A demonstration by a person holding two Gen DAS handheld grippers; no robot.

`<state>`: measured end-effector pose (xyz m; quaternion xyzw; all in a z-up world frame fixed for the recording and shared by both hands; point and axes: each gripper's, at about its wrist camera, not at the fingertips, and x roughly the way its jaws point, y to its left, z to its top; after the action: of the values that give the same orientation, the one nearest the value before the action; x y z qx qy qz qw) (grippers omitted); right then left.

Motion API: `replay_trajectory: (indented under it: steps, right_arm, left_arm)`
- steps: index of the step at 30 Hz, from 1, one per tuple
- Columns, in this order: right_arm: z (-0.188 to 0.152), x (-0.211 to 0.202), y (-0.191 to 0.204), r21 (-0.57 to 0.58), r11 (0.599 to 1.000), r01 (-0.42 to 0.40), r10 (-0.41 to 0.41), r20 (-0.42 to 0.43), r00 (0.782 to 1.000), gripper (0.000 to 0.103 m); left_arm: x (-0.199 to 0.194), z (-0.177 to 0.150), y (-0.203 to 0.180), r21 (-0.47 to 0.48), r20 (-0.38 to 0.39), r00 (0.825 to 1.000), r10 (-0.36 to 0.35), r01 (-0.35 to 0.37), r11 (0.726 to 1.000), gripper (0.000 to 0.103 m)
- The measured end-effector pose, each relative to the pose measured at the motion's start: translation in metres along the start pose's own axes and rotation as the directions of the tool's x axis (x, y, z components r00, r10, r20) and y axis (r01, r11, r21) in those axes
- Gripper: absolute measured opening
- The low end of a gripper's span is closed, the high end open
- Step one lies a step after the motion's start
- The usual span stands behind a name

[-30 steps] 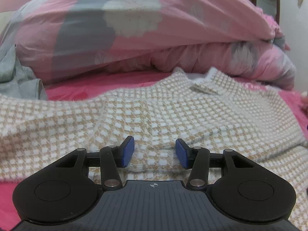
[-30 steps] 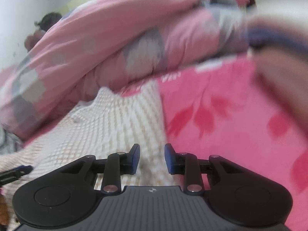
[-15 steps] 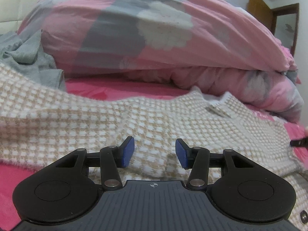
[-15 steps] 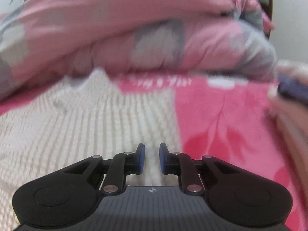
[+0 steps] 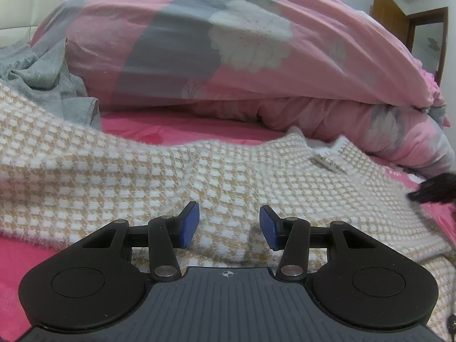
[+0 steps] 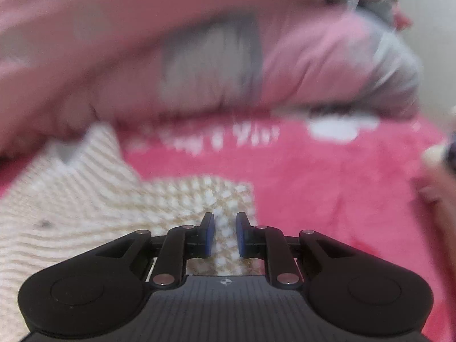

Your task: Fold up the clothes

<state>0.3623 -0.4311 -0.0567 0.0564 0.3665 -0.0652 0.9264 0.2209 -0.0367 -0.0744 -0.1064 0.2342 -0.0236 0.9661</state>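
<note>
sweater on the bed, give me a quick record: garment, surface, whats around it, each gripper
garment: beige-and-white knit sweater, spread out, not folded
surface: pink sheet
behind: pink-and-grey floral duvet; grey garment at far left
left gripper: jaws open over the sweater, holding nothing
right gripper: jaws narrow, just been closing; sweater corner shows in the gap, not visibly pinched
</note>
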Motion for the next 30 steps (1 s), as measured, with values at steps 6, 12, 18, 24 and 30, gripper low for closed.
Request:
replay_trajectory:
  steps: [6, 12, 18, 24, 30]
  right_arm:
    - [0.009, -0.020, -0.018, 0.129, 0.987, -0.099, 0.090, 0.071, 0.993, 0.020]
    - [0.000, -0.007, -0.006, 0.054, 0.997, -0.062, 0.062, 0.008, 0.998, 0.020]
    - [-0.033, -0.098, 0.002, -0.043, 0.988, -0.145, 0.145, -0.006, 0.989, 0.022]
    - [-0.087, -0.097, 0.004, -0.064, 0.988, -0.138, 0.136, -0.031, 0.990, 0.025]
    - [-0.095, -0.136, 0.034, -0.106, 0.959, -0.264, 0.265, 0.000, 0.964, 0.026]
  left_arm:
    - [0.000, 0.000, 0.000, -0.009, 0.002, 1.000, 0.003, -0.003, 1.000, 0.047]
    - [0.000, 0.000, 0.004, -0.037, 0.004, 1.000, -0.007, 0.007, 0.999, 0.047]
    - [0.001, 0.001, 0.004, -0.043, -0.001, 1.000, -0.003, 0.003, 0.999, 0.047]
    - [-0.009, 0.007, 0.008, -0.042, -0.006, 0.999, -0.043, 0.043, 0.998, 0.051]
    - [-0.005, 0.005, -0.013, 0.156, -0.158, 0.986, -0.060, 0.085, 0.984, 0.051]
